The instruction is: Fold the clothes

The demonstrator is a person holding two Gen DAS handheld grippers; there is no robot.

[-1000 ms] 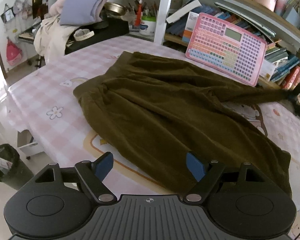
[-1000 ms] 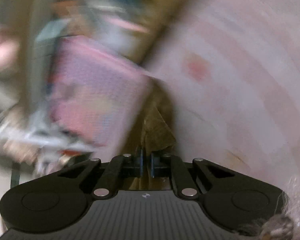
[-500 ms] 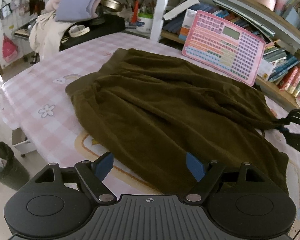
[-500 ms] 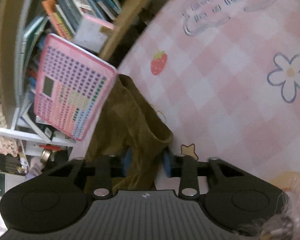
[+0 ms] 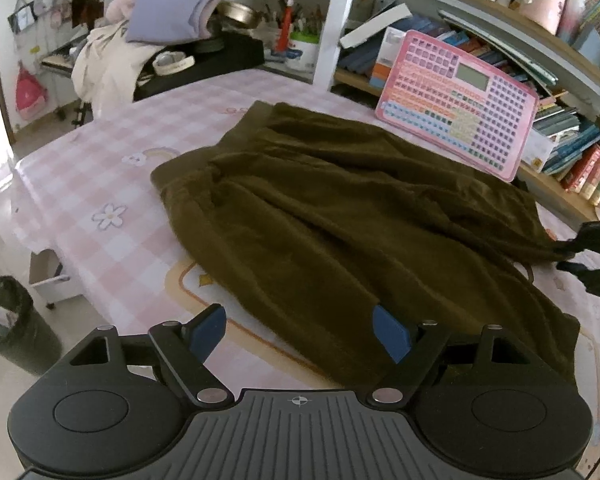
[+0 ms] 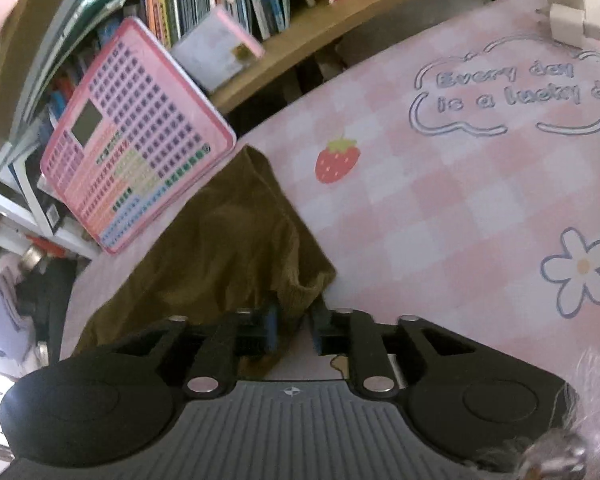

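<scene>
An olive-brown corduroy garment [image 5: 340, 216] lies spread on the pink checked table [image 5: 100, 168], waistband toward the far left. My left gripper [image 5: 300, 332] hovers open over the garment's near edge, with nothing between its blue pads [image 5: 392, 334]. In the right wrist view one corner of the garment [image 6: 236, 248] reaches into my right gripper [image 6: 295, 330]. Its jaws are opening, the cloth bunched loosely between them with a gap beside the right pad. That right gripper [image 5: 580, 252] also shows at the right edge of the left wrist view, at the garment's far corner.
A pink keypad toy board [image 5: 460, 104] leans on the bookshelf [image 5: 560, 160] just behind the garment. Piled clothes [image 5: 156, 20] and a black box sit at the back left. A dark bin [image 5: 8, 320] stands on the floor left of the table edge.
The right gripper, shut on the garment corner a second ago, has spread its jaws and sunk toward the table. The stretched corner has slackened and drawn in. The left gripper stayed open.
</scene>
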